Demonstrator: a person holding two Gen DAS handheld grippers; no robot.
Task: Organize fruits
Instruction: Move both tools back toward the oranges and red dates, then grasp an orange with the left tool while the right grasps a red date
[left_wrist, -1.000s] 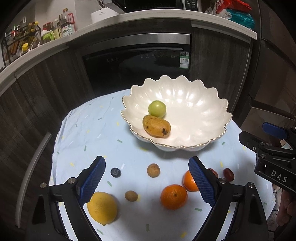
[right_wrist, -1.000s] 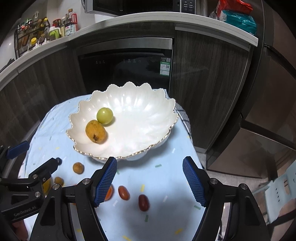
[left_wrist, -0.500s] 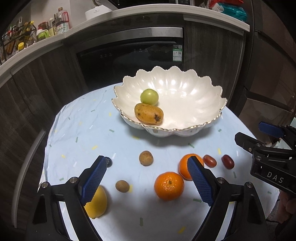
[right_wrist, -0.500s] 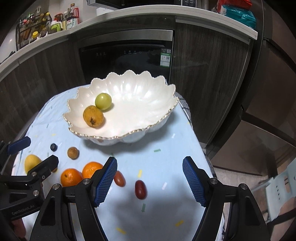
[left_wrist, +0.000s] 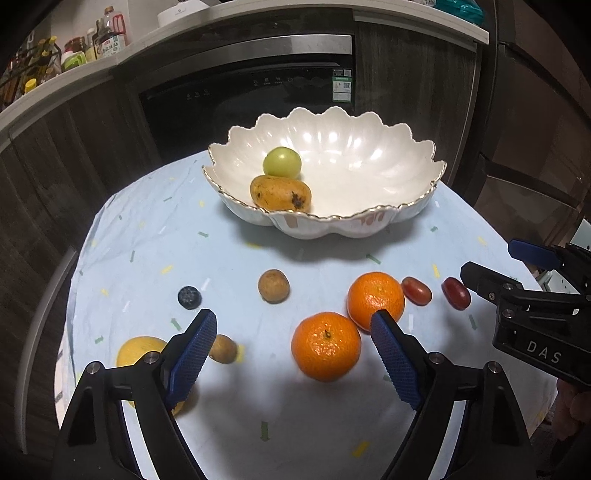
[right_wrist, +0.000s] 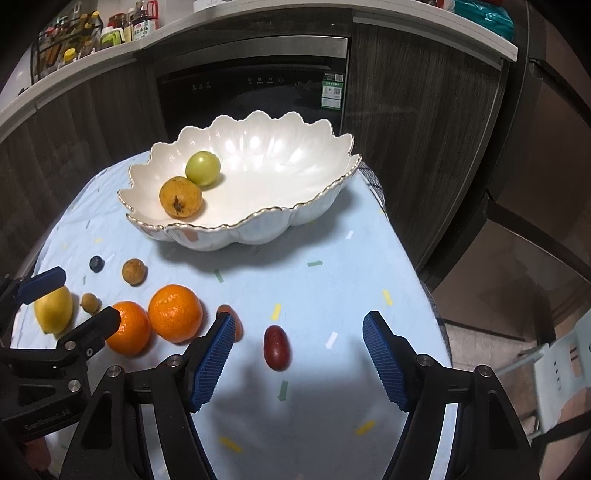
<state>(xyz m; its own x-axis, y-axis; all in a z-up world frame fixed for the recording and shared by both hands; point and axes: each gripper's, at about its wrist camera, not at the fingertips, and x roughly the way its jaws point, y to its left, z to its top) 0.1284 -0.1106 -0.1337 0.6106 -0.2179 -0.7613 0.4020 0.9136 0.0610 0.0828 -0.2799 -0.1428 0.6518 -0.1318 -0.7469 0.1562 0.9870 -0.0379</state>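
Observation:
A white scalloped bowl (left_wrist: 369, 221) (right_wrist: 258, 229) at the table's far side holds a green fruit (left_wrist: 282, 161) and a yellow mango (left_wrist: 280, 192). On the light blue cloth lie two oranges (left_wrist: 326, 345) (left_wrist: 375, 299), two dark red dates (left_wrist: 416, 290) (right_wrist: 277, 347), a brown longan (left_wrist: 273, 285), a smaller brown fruit (left_wrist: 222, 348), a blueberry (left_wrist: 189, 297) and a lemon (right_wrist: 54, 309). My left gripper (left_wrist: 293, 354) is open, with the near orange between its fingers. My right gripper (right_wrist: 297, 354) is open over a red date.
A dark oven front (left_wrist: 251, 88) and wood cabinets stand behind the table. A counter with bottles (left_wrist: 107, 40) runs above. The table's right edge (right_wrist: 417, 280) drops to the floor, with a pale chair (right_wrist: 561, 365) beyond.
Both grippers have drawn back toward the near edge and dropped lower. The fruits on the cloth now sit between the fingers; both stay open. No fruit moved.

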